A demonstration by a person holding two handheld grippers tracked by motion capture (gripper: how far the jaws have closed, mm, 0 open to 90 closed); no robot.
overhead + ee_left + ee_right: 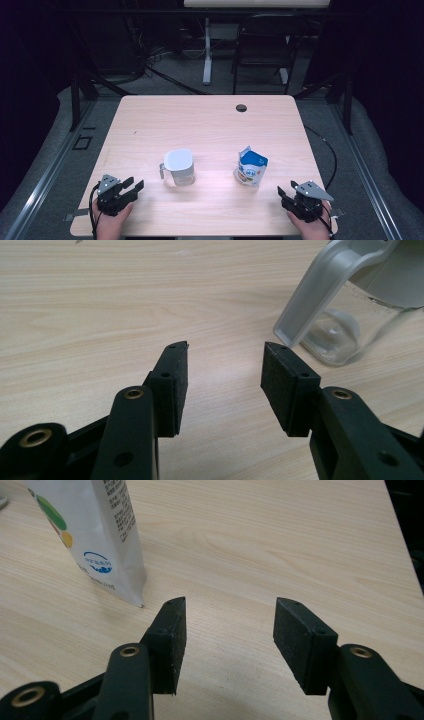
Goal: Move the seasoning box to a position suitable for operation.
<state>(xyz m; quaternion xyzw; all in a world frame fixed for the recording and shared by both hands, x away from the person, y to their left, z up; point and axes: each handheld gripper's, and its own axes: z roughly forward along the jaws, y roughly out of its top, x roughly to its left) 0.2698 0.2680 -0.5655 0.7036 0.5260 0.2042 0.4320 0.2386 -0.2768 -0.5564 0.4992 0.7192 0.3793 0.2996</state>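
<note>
In the left gripper view the jug (pixel 345 300) is cut off by the top and right edges: its rim, lid and far side are out of the picture, leaving the grey handle and part of the clear base. In the right gripper view the carton (pixel 95 535) runs off the top and left edges, so its top and most of its front are missing, and its small print is too fine to read. In the high view both hands are cut off by the bottom edge at the near corners of the worktop (pixel 210 120). The printing on the carton there is too small to make out.
</note>
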